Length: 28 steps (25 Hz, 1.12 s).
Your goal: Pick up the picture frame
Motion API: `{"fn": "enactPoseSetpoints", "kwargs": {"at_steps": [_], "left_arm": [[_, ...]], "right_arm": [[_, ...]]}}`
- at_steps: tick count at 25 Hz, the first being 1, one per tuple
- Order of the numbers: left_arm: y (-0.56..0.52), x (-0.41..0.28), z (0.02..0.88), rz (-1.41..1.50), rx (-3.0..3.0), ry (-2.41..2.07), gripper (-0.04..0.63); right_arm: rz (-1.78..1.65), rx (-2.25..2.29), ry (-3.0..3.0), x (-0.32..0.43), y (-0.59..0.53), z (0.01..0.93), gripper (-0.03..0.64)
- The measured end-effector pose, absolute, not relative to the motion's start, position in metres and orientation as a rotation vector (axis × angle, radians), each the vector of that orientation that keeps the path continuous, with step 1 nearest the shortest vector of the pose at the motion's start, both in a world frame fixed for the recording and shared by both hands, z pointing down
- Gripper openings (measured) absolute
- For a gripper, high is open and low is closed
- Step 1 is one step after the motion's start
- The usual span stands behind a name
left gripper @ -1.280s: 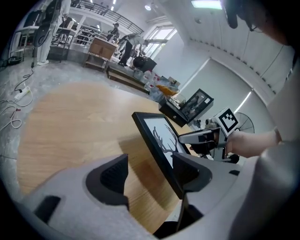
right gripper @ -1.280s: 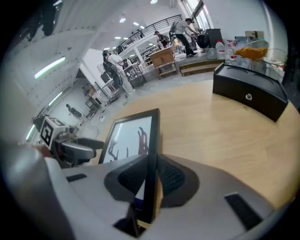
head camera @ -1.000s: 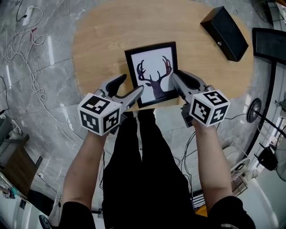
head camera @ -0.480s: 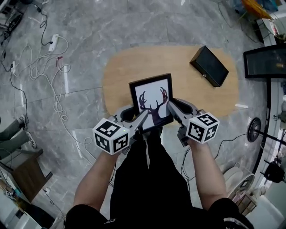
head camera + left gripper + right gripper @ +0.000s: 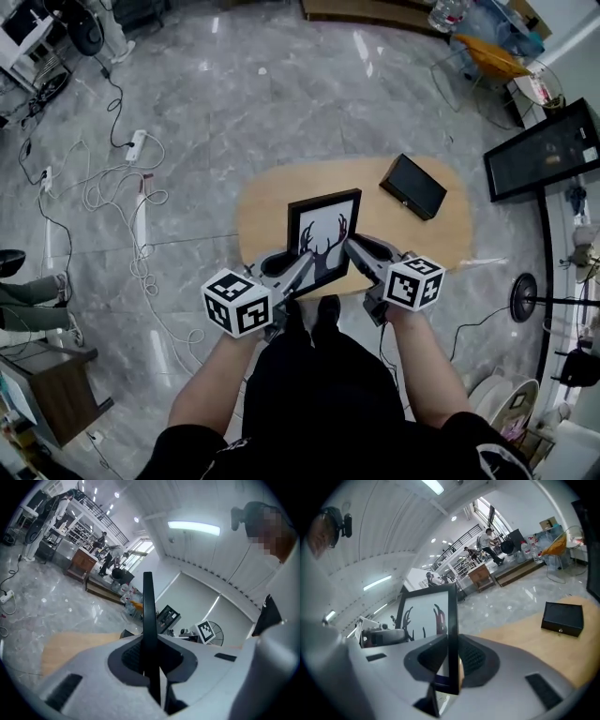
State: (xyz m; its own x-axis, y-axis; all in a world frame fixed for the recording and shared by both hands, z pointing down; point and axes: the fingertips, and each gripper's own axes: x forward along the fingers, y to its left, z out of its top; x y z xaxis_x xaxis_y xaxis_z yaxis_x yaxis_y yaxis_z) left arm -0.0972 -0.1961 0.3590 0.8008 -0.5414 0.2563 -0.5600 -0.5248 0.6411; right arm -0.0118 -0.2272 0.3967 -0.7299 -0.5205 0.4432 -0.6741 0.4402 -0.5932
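Head view shows the frame (image 5: 324,239) held between the two grippers, over the near part of the table (image 5: 272,202). Judged from both gripper views, it hangs clear of the tabletop. The deer print (image 5: 326,246) faces up toward the person. A black box (image 5: 412,187) lies on the table's far right, well apart from the frame.

The left gripper (image 5: 302,266) takes the frame's left edge near the lower corner. Its jaws have just been closing, and the left gripper view shows that edge, seen end-on, between them with the pads pressed against it. The right gripper (image 5: 351,247) takes the right edge at about the same height. In the right gripper view its jaws are clamped on the thin black border, with the print visible beyond.

Step in hand: carry the frame on a two-point edge grip.

- Hold both clamps firm. Each bite covers only a narrow strip of border, so a loose pad would probably let the frame pivot or slide.
- Keep the grippers at equal height and at a constant spacing. Pulling apart could strip an edge out of the jaws, and pushing inward could bow the frame.
- Avoid rolling one wrist alone, since opposed twist would load the corners.
- Both grips sit low, so the top is likely to tip. Move slowly.
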Motion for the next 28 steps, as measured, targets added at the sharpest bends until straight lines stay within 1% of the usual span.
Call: {"fn": "enactPoseSetpoints", "kwargs": {"at_steps": [2,4,9,16,21,23,28], "left_arm": [[-0.194,-0.097,0.340,0.030,2.278,-0.817,0.032],[-0.191,-0.104,0.329,0.053,2.321,-0.834,0.032],[-0.192,-0.120,0.303,0.047,2.382,-0.906,0.032],[-0.192,-0.092,0.264,0.166,2.468,-1.070,0.032],[-0.185,-0.084,0.241,0.189,2.486,-1.121,0.032],[-0.186,-0.075,0.232,0.199,2.497,-1.163,0.032],[-0.198,-0.026,0.200,0.169,2.467,-1.329,0.032]], "right_arm": [[1.154,1.078,-2.521,-0.009,-0.225,0.376,0.074],[1.119,1.107,-2.546,-0.011,-0.220,0.358,0.094],[1.010,1.134,-2.569,0.001,-0.205,0.327,0.094],[0.917,1.125,-2.626,0.066,-0.193,0.294,0.083],[0.834,1.071,-2.675,0.087,-0.185,0.282,0.053],[0.777,1.046,-2.690,0.106,-0.185,0.279,0.043],[0.638,1.048,-2.713,0.194,-0.206,0.254,0.018]]}}
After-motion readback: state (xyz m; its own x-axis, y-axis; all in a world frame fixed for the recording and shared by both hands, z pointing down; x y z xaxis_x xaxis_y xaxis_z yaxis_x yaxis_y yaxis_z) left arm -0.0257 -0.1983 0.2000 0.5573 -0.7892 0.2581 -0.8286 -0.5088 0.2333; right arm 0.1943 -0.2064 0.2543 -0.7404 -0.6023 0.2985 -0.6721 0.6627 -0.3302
